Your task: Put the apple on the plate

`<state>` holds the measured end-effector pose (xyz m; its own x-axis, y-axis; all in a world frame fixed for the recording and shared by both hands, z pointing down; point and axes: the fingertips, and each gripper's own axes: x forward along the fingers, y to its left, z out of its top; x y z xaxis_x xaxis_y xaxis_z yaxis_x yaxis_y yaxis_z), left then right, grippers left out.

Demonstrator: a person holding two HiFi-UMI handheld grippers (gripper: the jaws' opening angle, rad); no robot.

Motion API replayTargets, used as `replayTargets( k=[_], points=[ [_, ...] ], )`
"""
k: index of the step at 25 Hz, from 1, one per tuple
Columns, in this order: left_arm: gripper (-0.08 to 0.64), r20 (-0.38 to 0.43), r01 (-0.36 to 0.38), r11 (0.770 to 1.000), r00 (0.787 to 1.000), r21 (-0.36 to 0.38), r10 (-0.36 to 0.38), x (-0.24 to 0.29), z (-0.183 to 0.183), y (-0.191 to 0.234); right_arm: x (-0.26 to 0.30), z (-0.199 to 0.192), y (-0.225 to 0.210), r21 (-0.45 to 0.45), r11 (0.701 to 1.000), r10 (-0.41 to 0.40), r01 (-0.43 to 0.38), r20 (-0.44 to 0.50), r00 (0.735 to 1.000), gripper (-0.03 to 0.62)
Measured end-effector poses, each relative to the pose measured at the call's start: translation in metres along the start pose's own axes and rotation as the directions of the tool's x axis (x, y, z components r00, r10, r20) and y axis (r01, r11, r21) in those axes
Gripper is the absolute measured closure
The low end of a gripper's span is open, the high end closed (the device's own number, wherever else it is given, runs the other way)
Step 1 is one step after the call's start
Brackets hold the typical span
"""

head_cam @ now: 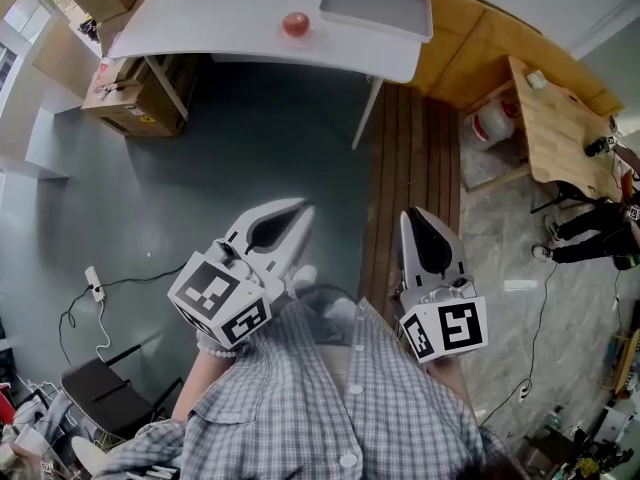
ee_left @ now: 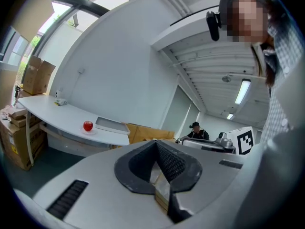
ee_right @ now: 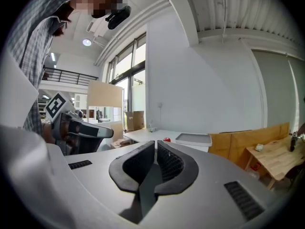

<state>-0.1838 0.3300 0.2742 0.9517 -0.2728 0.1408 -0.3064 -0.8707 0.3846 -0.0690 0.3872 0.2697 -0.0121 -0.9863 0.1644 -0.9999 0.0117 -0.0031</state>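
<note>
A red apple rests far off on a white table, seemingly on a small white plate. The apple also shows small in the left gripper view, and the apple is tiny in the right gripper view. Both grippers are held close to the person's chest, well short of the table. My left gripper is shut with nothing between its pads. My right gripper is shut and empty too.
A grey tray lies on the table right of the apple. Cardboard boxes stand under the table's left end. A wooden desk and a person in dark clothes are at the right. A power strip and a dark chair are on the floor at left.
</note>
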Motion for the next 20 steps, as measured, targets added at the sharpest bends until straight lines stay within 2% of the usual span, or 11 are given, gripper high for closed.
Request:
replayTargets(
  k=[15, 20],
  points=[
    [0.551, -0.022, 0.125, 0.992, 0.992, 0.030, -0.124, 0.007, 0.018, 0.032, 0.020, 0.008, 0.007, -0.017, 0.990, -0.143, 0.143, 0.009, 0.990, 0.561],
    [0.551, -0.022, 0.135, 0.990, 0.991, 0.047, -0.134, 0.009, 0.023, 0.035, 0.014, 0.007, 0.002, -0.014, 0.984, -0.179, 0.179, 0.002, 0.984, 0.561]
  ],
)
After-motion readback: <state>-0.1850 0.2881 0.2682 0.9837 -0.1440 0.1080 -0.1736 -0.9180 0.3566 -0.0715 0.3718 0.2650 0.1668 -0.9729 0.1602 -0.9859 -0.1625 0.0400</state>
